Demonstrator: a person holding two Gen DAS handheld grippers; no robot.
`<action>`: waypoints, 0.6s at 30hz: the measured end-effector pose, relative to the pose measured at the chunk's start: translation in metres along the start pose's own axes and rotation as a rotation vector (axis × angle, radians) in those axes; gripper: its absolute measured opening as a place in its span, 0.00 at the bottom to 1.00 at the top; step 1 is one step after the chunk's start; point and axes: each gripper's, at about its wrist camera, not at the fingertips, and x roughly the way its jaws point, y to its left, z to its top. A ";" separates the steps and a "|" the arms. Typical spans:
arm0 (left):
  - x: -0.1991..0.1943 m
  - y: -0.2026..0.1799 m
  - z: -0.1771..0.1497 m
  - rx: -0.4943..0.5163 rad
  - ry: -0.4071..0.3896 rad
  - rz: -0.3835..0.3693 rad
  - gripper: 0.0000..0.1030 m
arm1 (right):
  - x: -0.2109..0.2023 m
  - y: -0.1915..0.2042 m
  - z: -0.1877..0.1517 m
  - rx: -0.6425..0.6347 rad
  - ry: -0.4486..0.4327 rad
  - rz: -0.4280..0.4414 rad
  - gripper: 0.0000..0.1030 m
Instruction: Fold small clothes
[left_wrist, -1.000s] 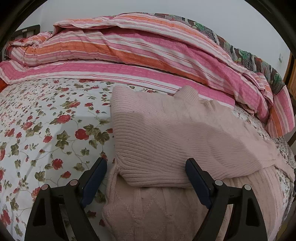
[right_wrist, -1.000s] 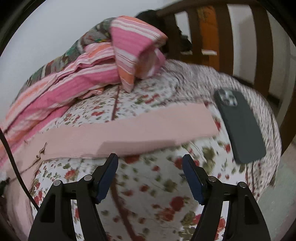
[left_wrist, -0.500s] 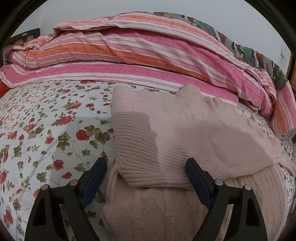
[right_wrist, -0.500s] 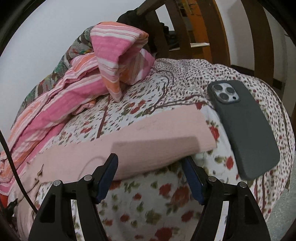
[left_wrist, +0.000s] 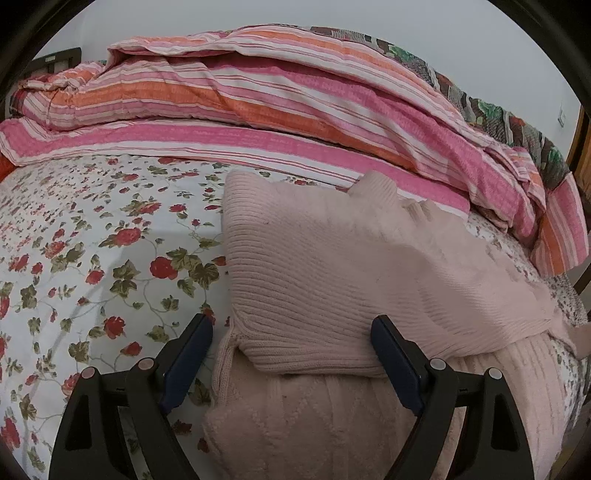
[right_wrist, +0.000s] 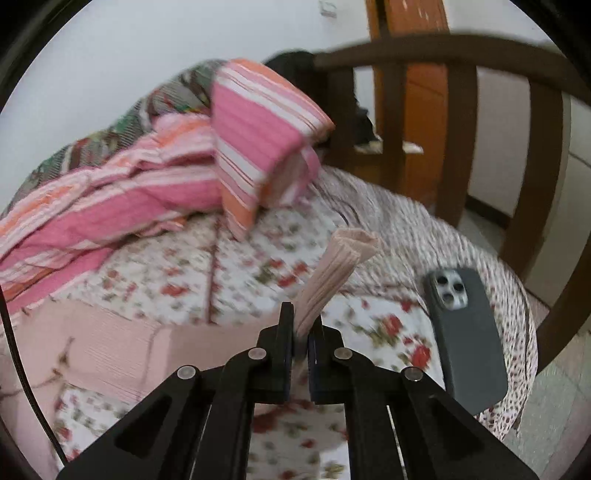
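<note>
A pale pink knitted sweater (left_wrist: 332, 277) lies on the floral bed sheet (left_wrist: 92, 258), its left sleeve folded over the body. My left gripper (left_wrist: 291, 339) is open, hovering over the sweater's near left part, empty. In the right wrist view my right gripper (right_wrist: 302, 325) is shut on the cuff end of the sweater's other sleeve (right_wrist: 332, 273), which sticks up between the jaws. The rest of that sleeve (right_wrist: 110, 343) lies flat on the sheet to the left.
A pink and orange striped quilt (left_wrist: 258, 99) is heaped along the far side of the bed; it also shows in the right wrist view (right_wrist: 255, 140). A dark grey phone (right_wrist: 465, 339) lies on the sheet at the right. A wooden bed frame (right_wrist: 461, 129) stands behind it.
My right gripper has closed on the sleeve's cuff and lifted it off the sheet; it was open over the flat sleeve before. The left gripper has stayed open in place.
</note>
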 end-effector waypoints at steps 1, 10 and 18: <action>-0.001 0.002 0.000 -0.008 -0.003 -0.016 0.85 | -0.005 0.007 0.004 -0.010 -0.009 0.002 0.06; -0.009 0.020 0.001 -0.095 -0.030 -0.148 0.87 | -0.066 0.148 0.037 -0.165 -0.089 0.103 0.06; -0.058 0.081 0.004 -0.160 -0.058 -0.034 0.87 | -0.105 0.338 0.011 -0.354 -0.092 0.328 0.06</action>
